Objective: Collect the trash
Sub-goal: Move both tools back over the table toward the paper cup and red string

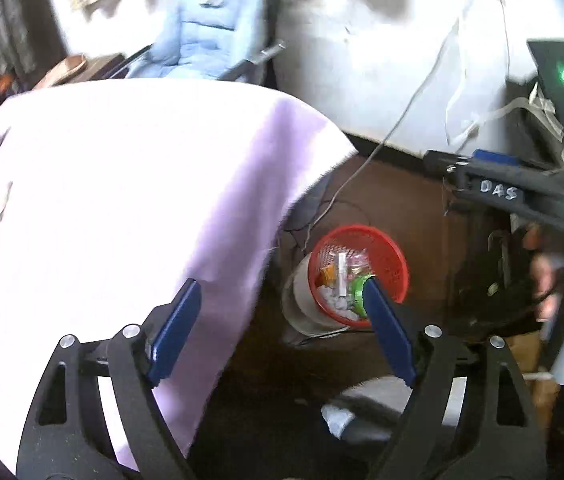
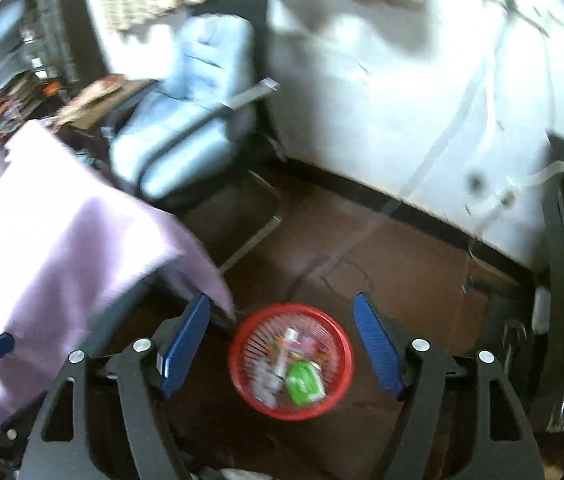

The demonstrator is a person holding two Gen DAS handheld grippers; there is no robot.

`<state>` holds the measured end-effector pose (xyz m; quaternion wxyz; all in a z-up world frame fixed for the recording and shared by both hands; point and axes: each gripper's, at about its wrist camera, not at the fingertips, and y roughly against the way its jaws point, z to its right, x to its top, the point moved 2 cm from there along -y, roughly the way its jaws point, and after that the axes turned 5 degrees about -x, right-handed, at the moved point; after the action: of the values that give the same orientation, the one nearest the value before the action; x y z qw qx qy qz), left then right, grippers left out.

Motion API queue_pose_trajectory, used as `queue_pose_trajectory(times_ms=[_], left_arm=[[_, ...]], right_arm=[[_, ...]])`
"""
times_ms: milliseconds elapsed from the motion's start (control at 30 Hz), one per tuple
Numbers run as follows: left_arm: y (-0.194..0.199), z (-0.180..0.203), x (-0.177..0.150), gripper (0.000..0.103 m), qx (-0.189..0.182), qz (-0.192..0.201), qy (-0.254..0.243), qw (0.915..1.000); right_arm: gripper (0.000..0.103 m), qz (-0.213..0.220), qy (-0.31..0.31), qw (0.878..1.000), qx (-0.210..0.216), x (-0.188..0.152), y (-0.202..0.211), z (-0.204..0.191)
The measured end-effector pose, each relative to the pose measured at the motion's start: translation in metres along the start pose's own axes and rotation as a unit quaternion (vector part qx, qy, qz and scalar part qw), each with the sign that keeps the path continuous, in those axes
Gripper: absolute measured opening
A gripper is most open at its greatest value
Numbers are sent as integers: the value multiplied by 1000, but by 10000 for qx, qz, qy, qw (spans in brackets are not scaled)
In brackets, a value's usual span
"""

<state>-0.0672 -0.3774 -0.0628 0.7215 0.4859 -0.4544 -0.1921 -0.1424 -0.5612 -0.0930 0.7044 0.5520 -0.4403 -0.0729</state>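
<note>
One red basket point(image 2: 241, 380), mixed wrappers inside

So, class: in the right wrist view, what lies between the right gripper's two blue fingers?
Nothing is held. Through the open gap of the right gripper you see the red basket on the brown floor, holding trash including a green packet.

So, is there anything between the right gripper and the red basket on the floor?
Nothing visible. The right gripper is open and empty, and the red basket with its trash lies directly below, between the fingers in the right wrist view. The lilac cloth hangs to the left, clear of it.
</note>
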Motion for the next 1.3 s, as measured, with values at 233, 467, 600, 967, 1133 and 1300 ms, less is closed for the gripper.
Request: queue_pose_trajectory(times_ms=[233,467,600,967,1133,1300], left_arm=[[93,-49,-20,82,-341,773,600,9946],[150,-77,-31,82,-426,1313,764,9875],[176,-116,-34,84,-151,1587,1010,9820],[215,-250,-34,86,1224,1778,2277,9495],[199,-298,-35,88,1448,1637,2952,9301],[171,-349,-34,88,1515,1372,3613,9098]], right_arm=[[77,445,781,9942,588,29,53,-88],[81,782,1275,9847,894,37,91,-150],[82,876,1514,9799,959,45,97,-185],[89,885,2287,9562,1601,60,99,-299],[90,669,2736,9444,1697,66,78,-359],[90,272,2830,9402,1877,67,56,-398]])
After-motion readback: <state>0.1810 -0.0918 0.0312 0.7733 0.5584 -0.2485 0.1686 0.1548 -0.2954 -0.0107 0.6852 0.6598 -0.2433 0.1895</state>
